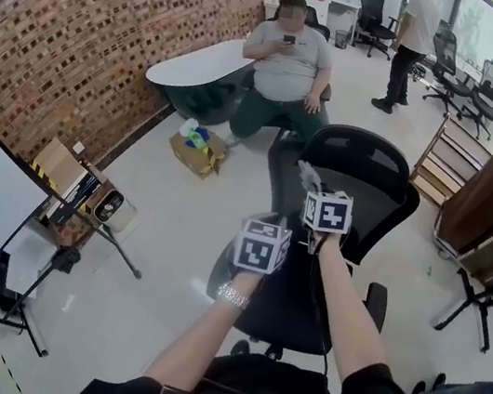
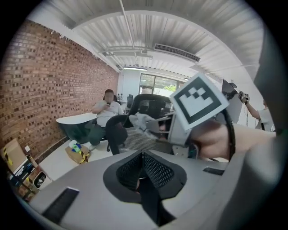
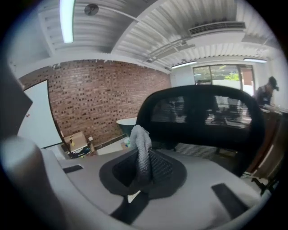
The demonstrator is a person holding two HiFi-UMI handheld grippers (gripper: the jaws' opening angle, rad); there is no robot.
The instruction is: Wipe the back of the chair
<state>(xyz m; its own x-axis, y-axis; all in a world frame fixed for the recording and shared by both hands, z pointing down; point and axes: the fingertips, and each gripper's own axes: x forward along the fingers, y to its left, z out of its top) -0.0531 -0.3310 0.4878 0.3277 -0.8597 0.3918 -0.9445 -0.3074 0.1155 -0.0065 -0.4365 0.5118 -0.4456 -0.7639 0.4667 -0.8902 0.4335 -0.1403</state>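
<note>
Nearest, the left tongs (image 2: 143,164) are closed together with nothing between them. Beside them, the right tongs (image 3: 144,168) clamp a grey cloth (image 3: 140,143). Beyond, the cloth stands close to the black chair (image 1: 363,179) at its mesh back; contact cannot be confirmed. Farther off, a person (image 1: 286,62) sits at a curved counter (image 1: 194,64).

Looking down on a pale, glossy floor (image 1: 172,244), bearing a black mesh office chair on castors (image 1: 365,170) at the middle. Resting on it at the chair's 10 o'clock, an open brown cardboard box (image 1: 199,153) holding green and blue items; at 8 o'clock, a black tripod stand (image 1: 65,260); at 2 o'clock, stacked pale wooden frames (image 1: 438,167); at 11 o'clock, a curved white desk (image 1: 199,62).
</note>
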